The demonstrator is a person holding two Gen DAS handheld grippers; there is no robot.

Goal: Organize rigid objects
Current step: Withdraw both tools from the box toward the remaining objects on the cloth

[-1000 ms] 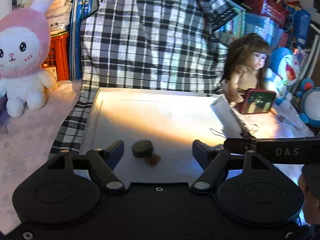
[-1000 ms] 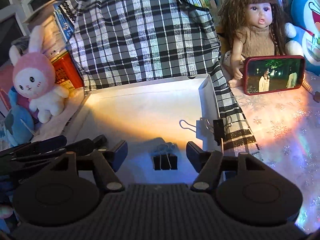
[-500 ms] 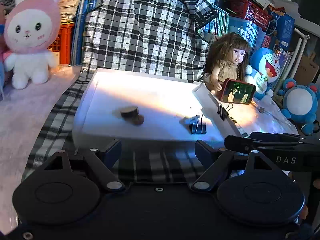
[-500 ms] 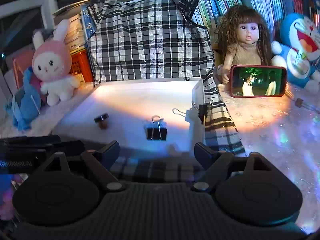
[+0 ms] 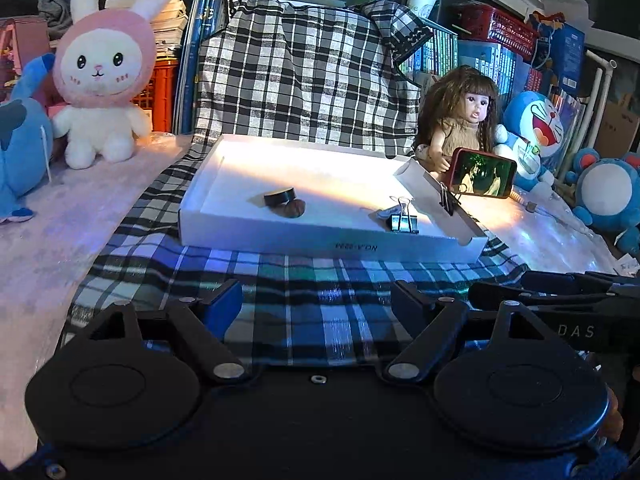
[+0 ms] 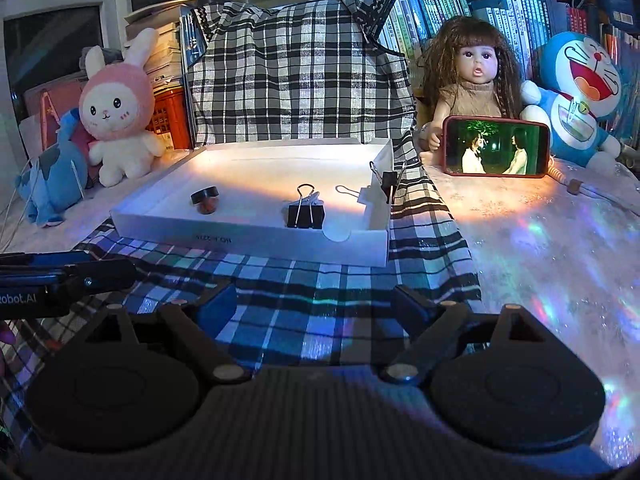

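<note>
A shallow white box (image 5: 320, 240) (image 6: 256, 240) lies on the plaid cloth ahead of both grippers. Inside it sit a black round cap (image 5: 279, 197) (image 6: 204, 195) leaning on a brown nut-like piece (image 5: 294, 208) (image 6: 207, 208), and a black binder clip (image 5: 404, 222) (image 6: 305, 214). A second binder clip (image 5: 447, 199) (image 6: 389, 182) is clamped on the box's right wall. My left gripper (image 5: 316, 304) is open over the cloth, short of the box, with nothing between its fingers. My right gripper (image 6: 312, 304) is open too and just as bare.
Plaid cloth (image 5: 304, 304) covers the table and drapes up behind the box. A pink rabbit plush (image 5: 102, 76) and blue plush stand left. A doll (image 6: 472, 80) holds a red phone (image 6: 496, 146) at right, beside blue cat plushes (image 6: 576, 100). Books fill the back.
Both grippers have pulled back out of the box to above the near cloth. The cap and the binder clip that lay between their fingers stay in the box. The right jaws widened.
</note>
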